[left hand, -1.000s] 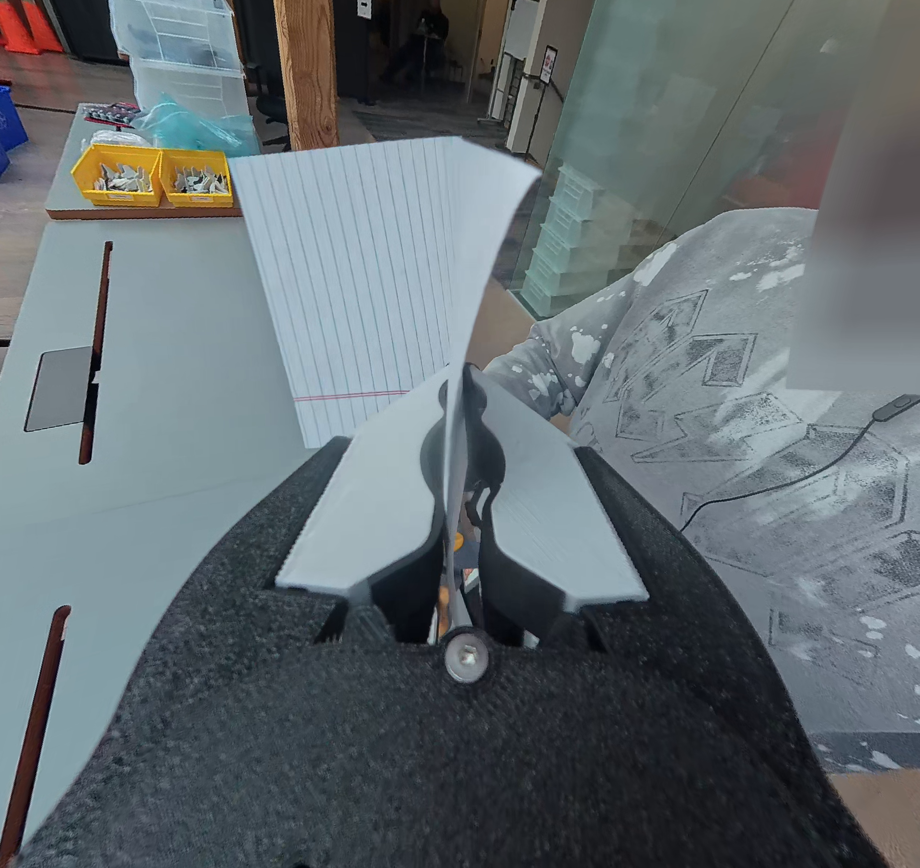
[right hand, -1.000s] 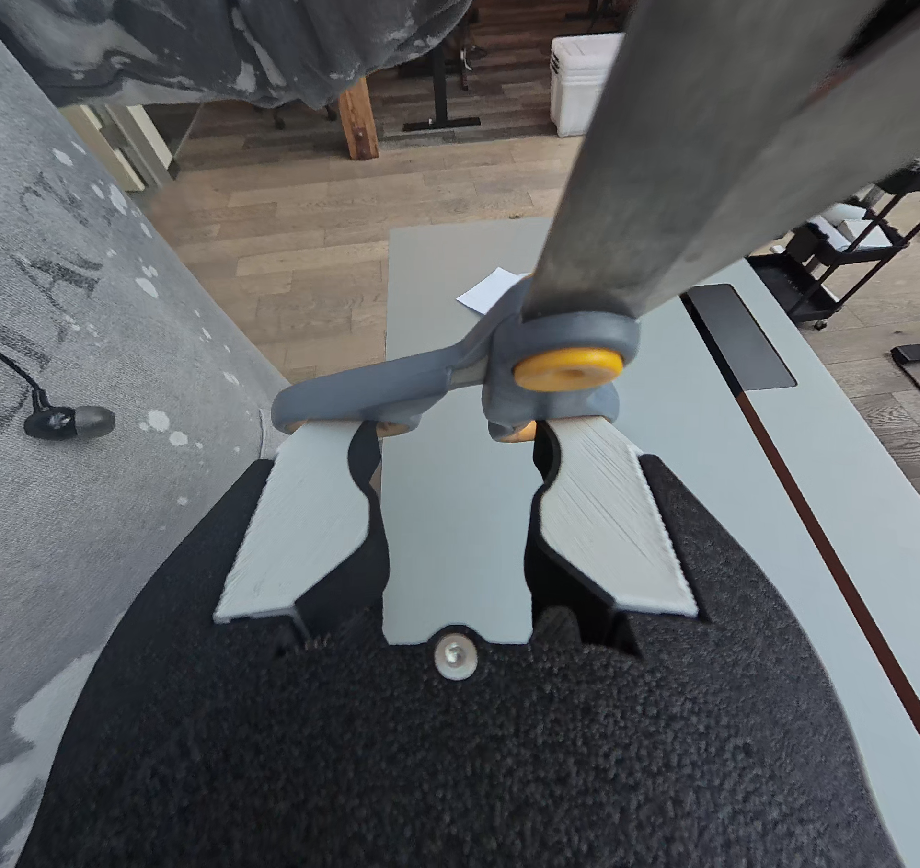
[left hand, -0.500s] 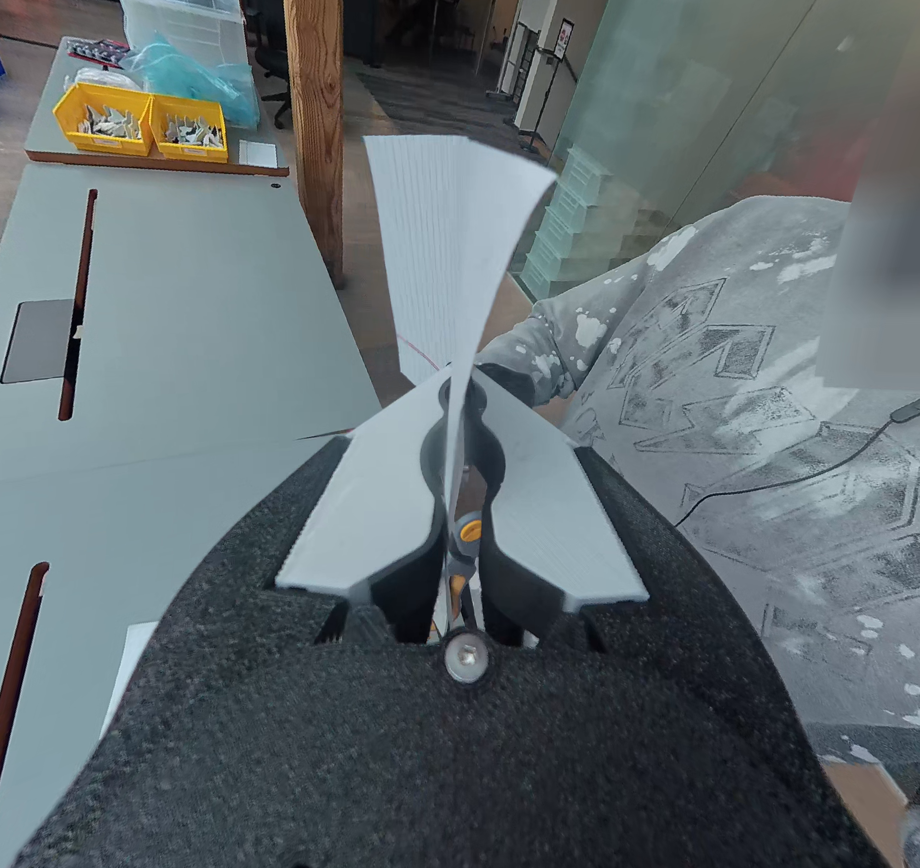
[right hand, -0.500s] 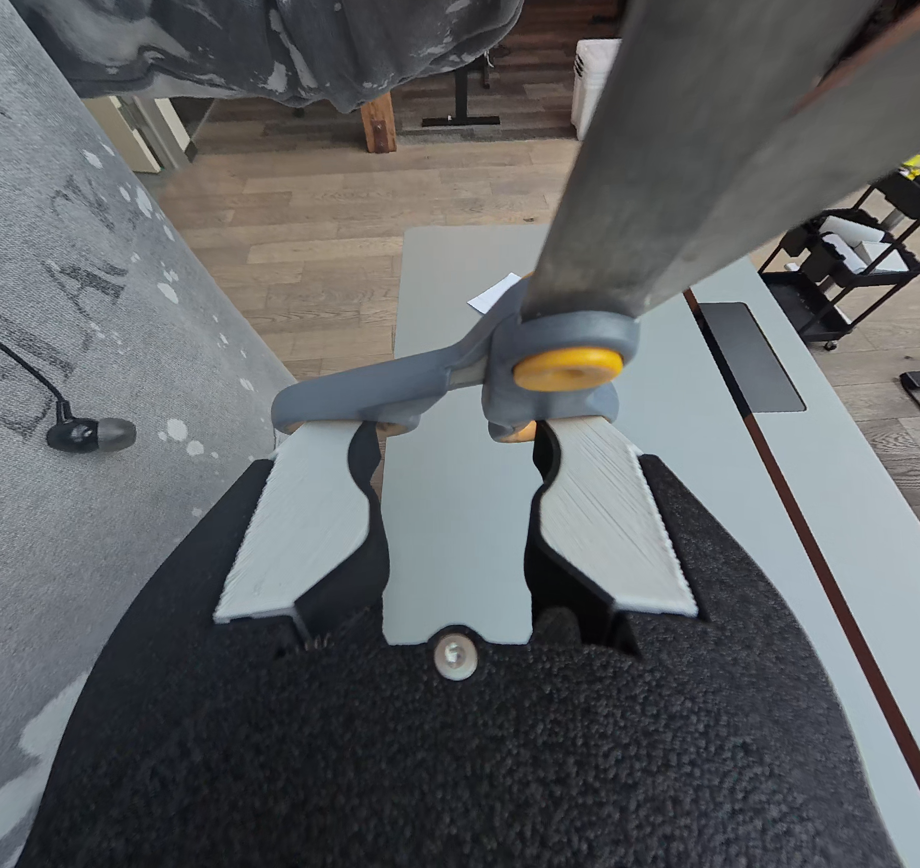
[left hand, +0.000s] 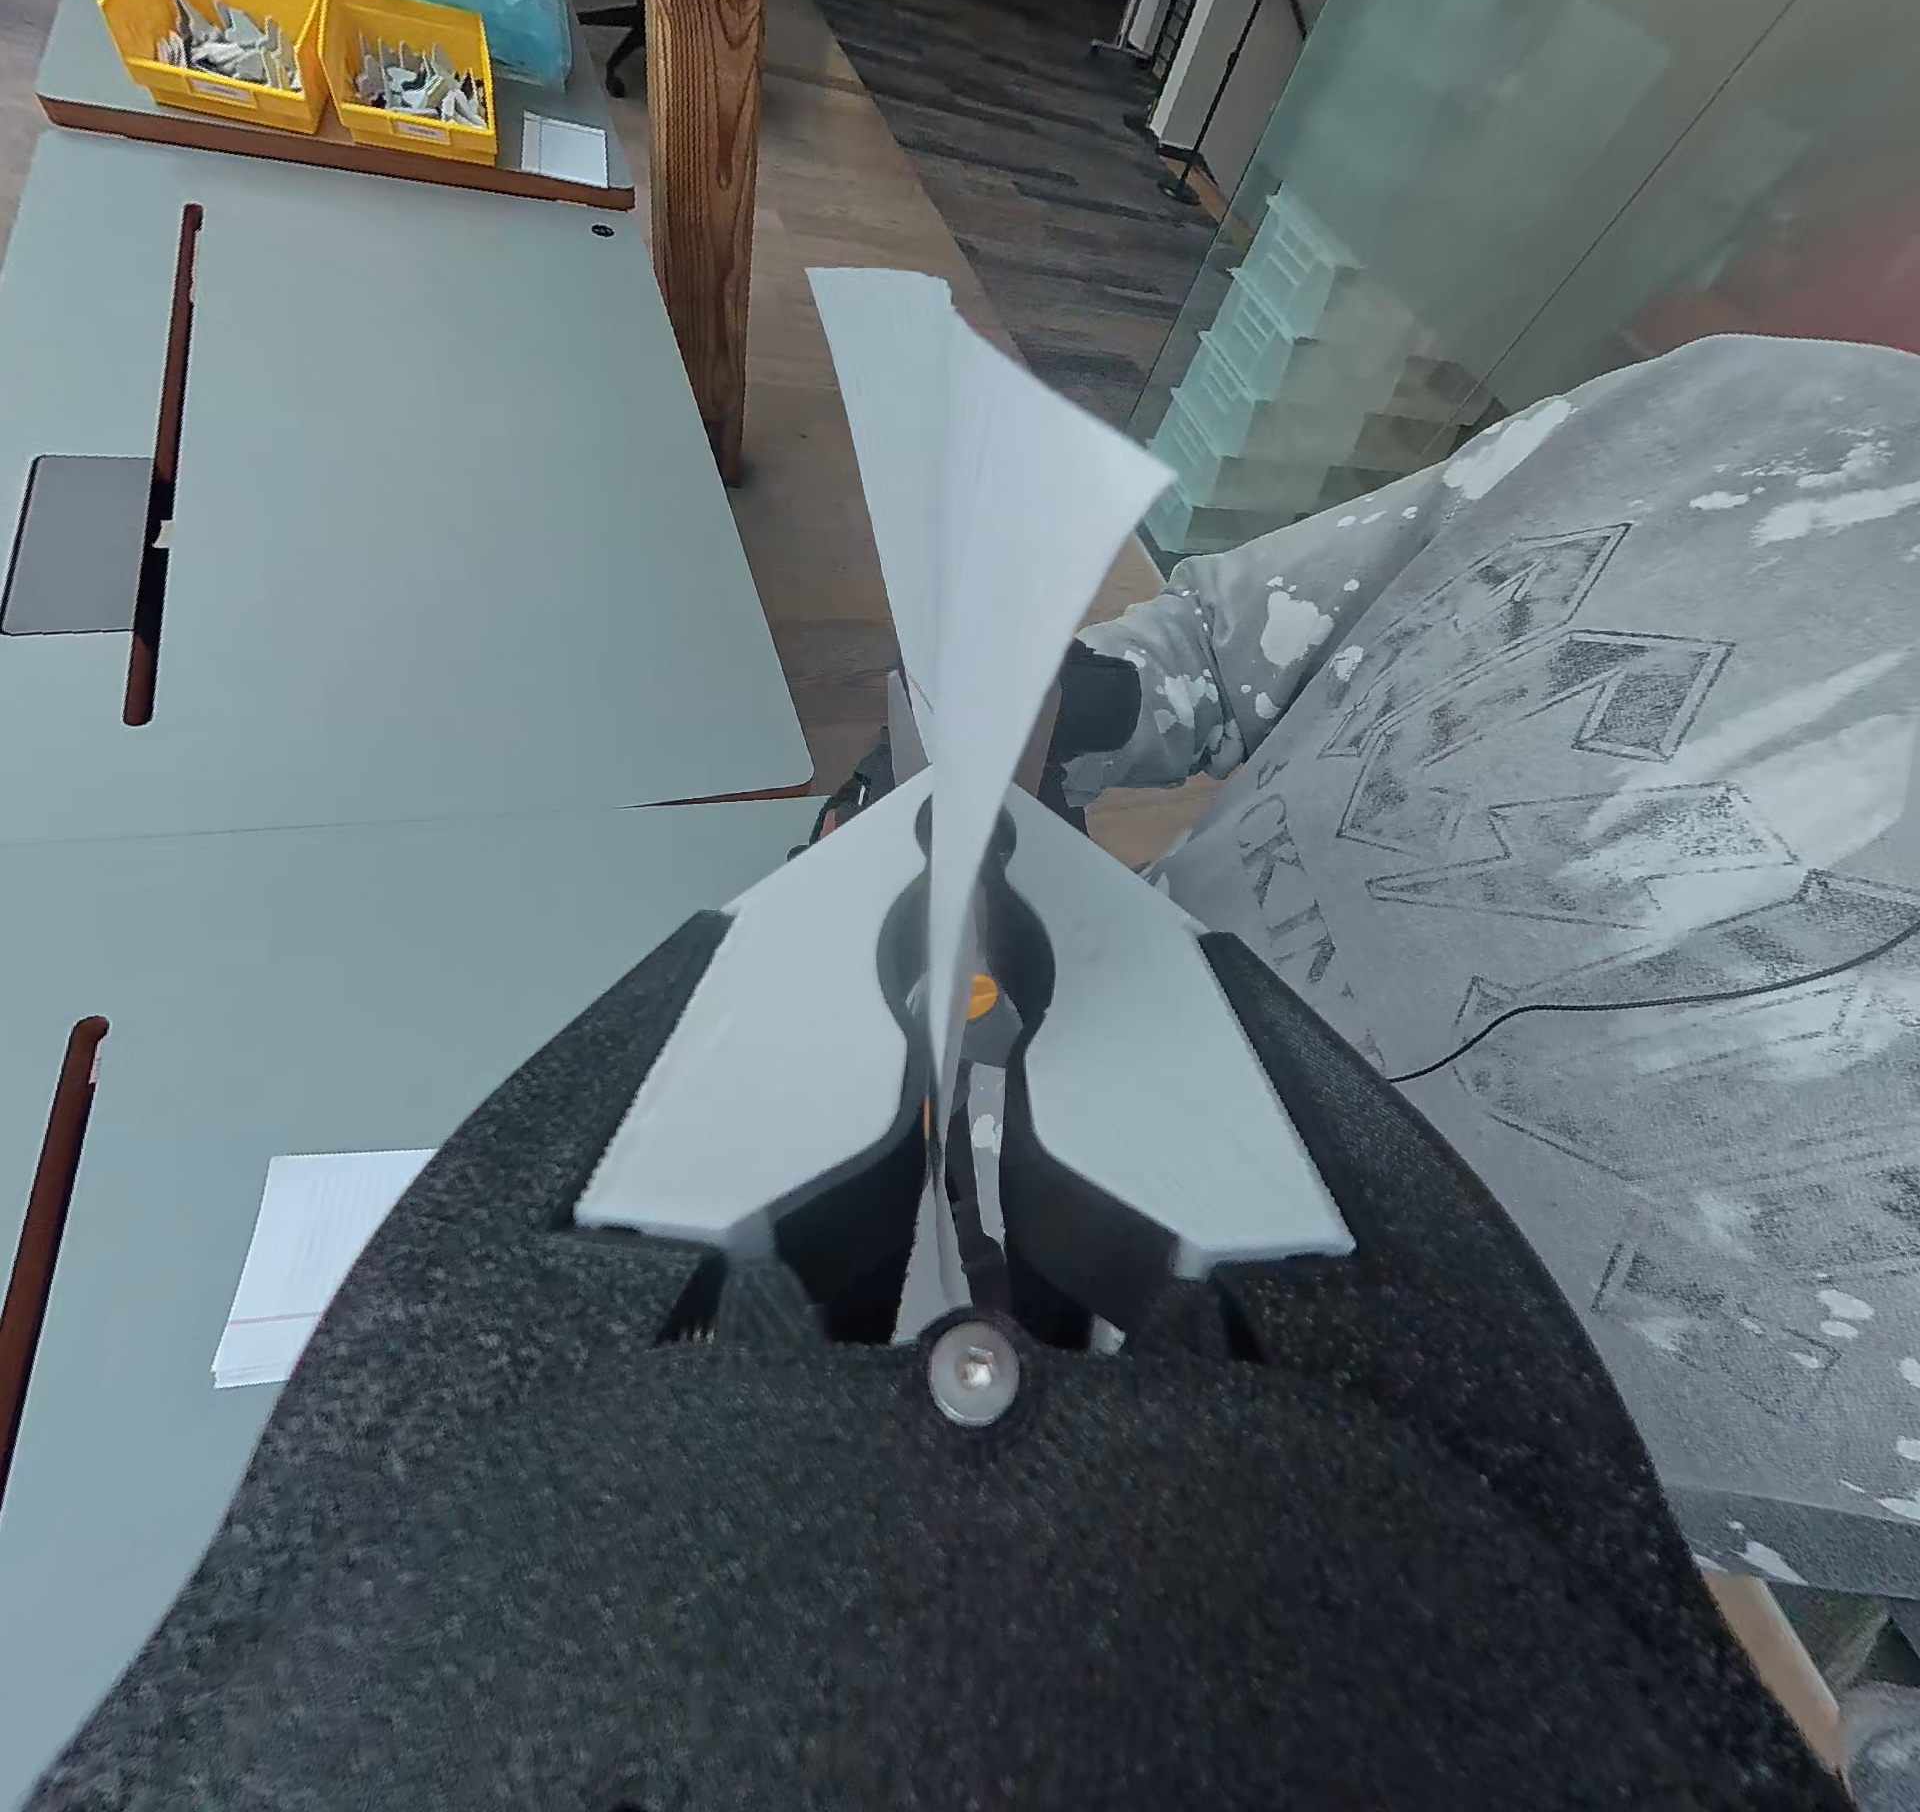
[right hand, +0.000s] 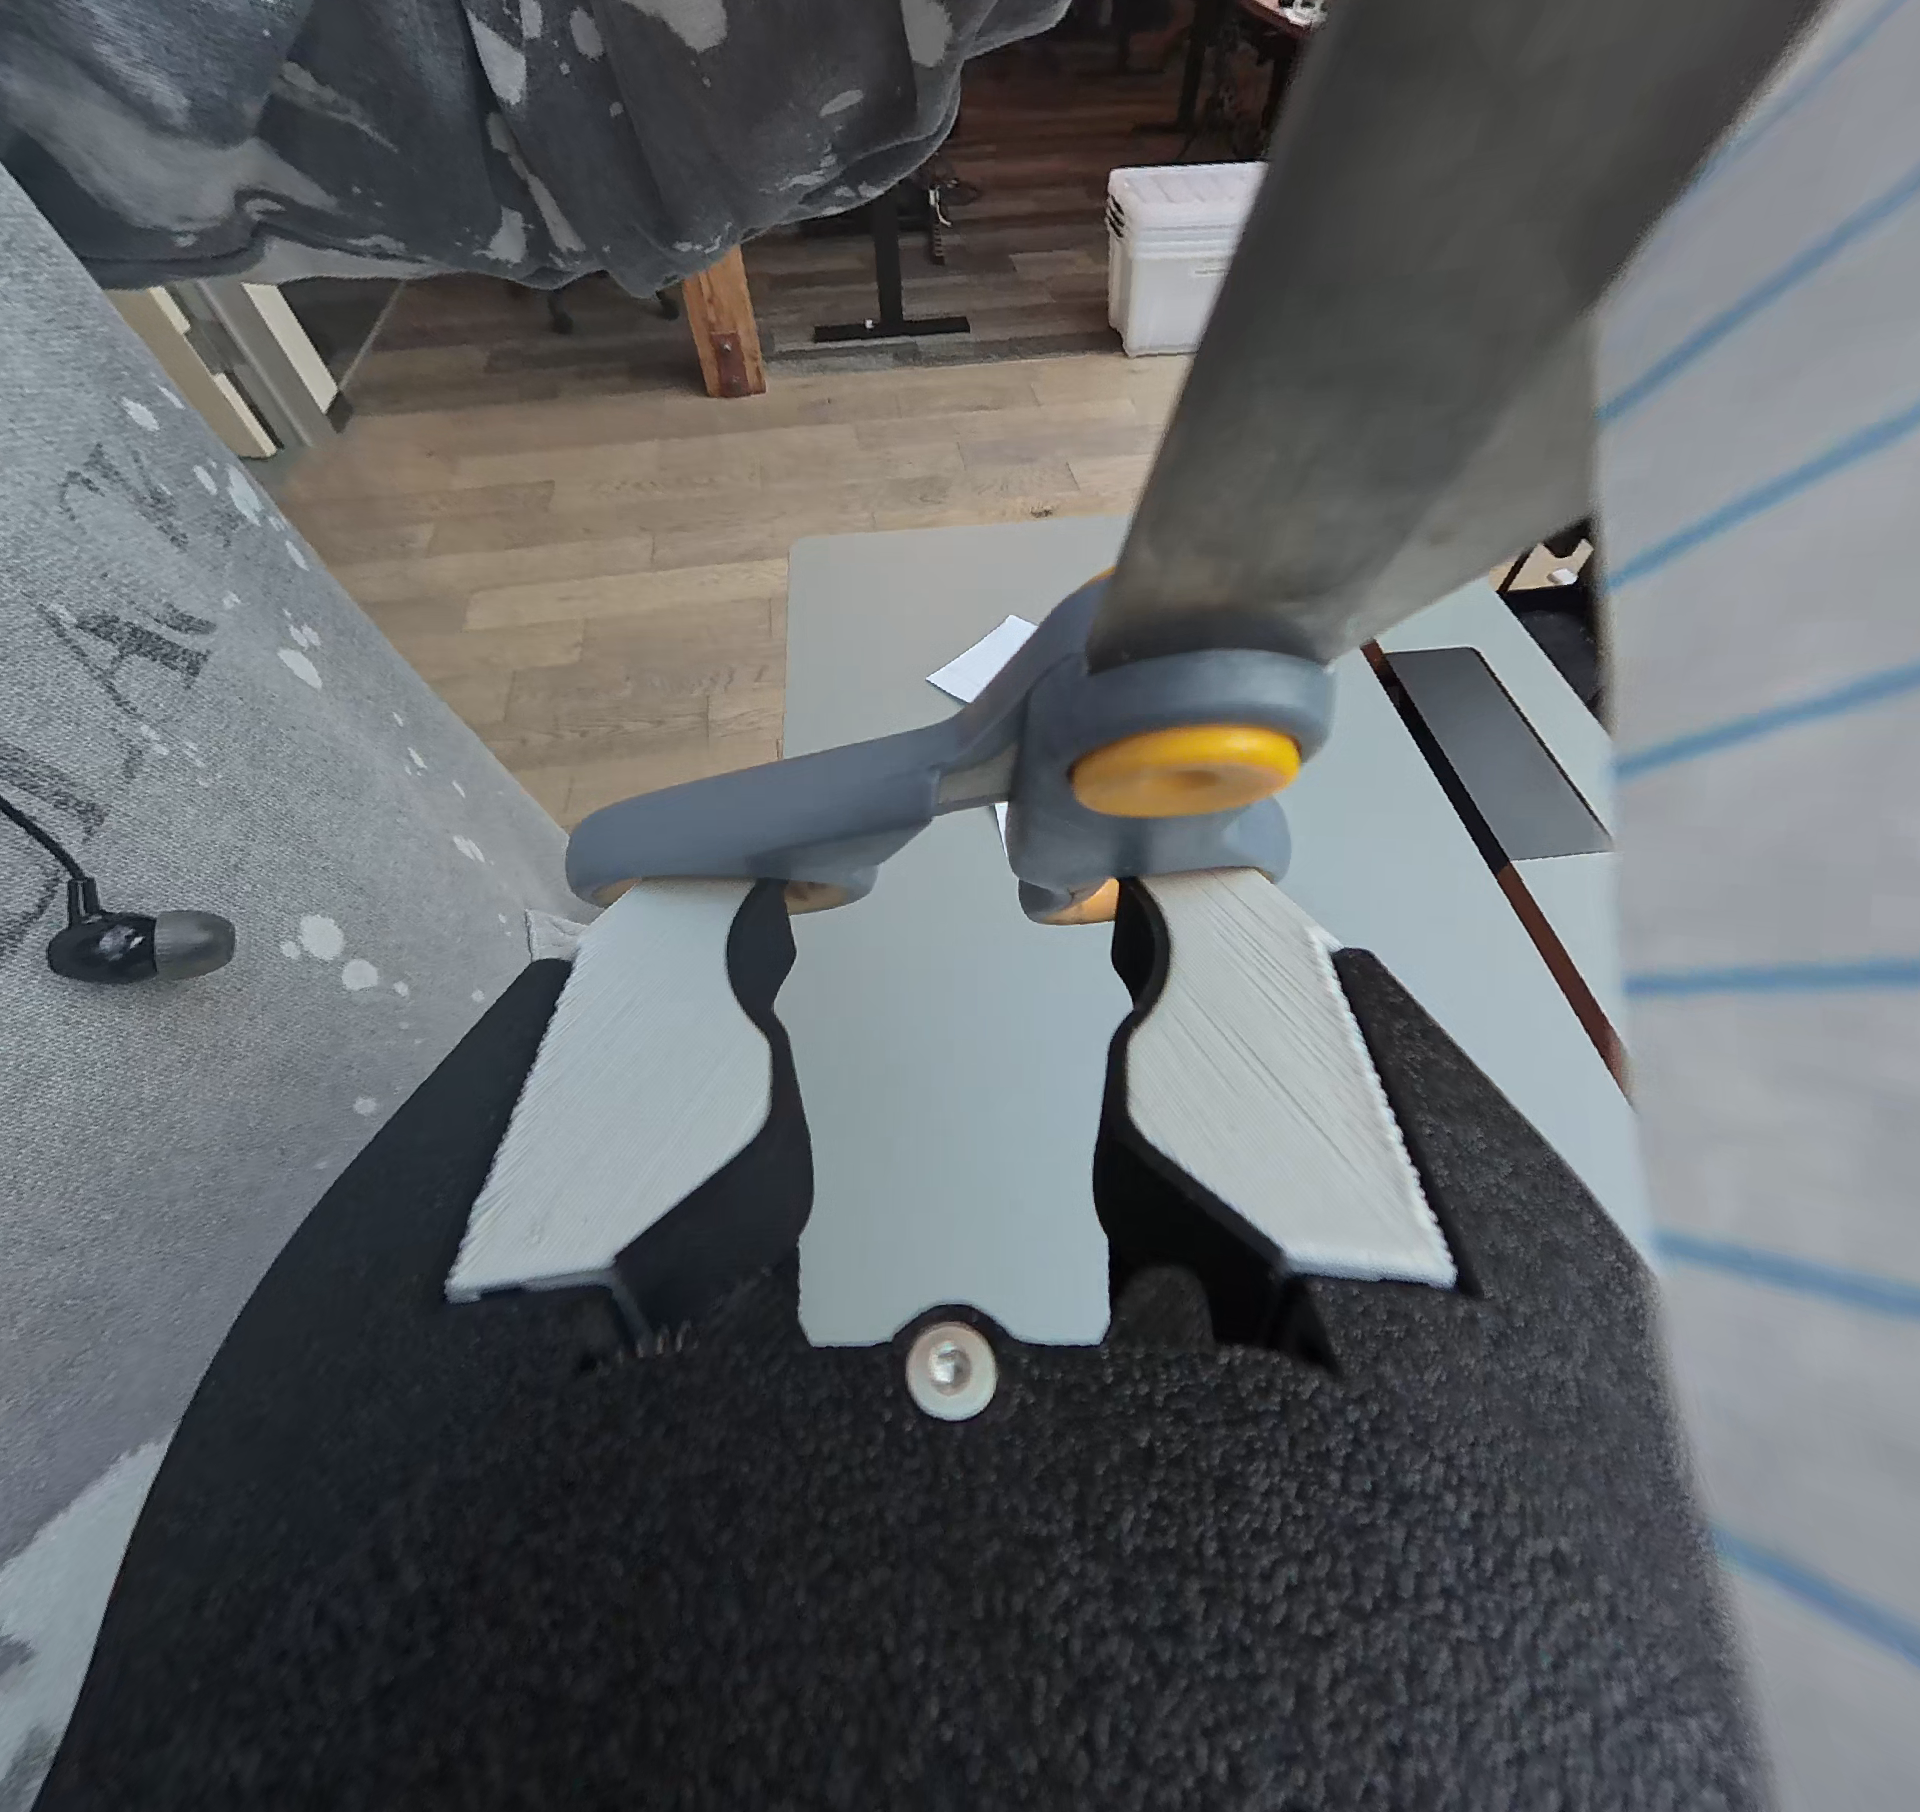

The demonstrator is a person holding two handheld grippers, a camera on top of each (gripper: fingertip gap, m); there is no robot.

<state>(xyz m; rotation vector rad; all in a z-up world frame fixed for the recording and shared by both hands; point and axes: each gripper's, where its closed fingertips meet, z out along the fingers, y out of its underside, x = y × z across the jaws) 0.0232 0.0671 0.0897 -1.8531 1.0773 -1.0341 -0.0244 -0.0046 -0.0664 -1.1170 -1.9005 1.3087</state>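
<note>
My left gripper (left hand: 961, 806) is shut on the lower edge of a white lined card (left hand: 987, 567), which stands up and curls, nearly edge-on. Grey scissors with an orange pivot (left hand: 977, 985) show through the gap just beyond this gripper. In the right wrist view my right gripper (right hand: 940, 889) has its jaws apart, each fingertip in a handle loop of the scissors (right hand: 1184, 775). Their blade (right hand: 1403, 308) points up and right, against the lined card (right hand: 1766, 827) at the right edge.
Grey tables (left hand: 416, 567) lie to the left with two yellow bins (left hand: 208, 37), a wooden post (left hand: 707, 152) and a stack of lined cards (left hand: 312, 1263). A person's grey sweatshirt (left hand: 1558, 827) fills the right. A paper scrap (right hand: 982, 656) lies on the table.
The card has turned from face-on to nearly edge-on. It has come into the right wrist view beside the blade. Both grippers keep their hold.
</note>
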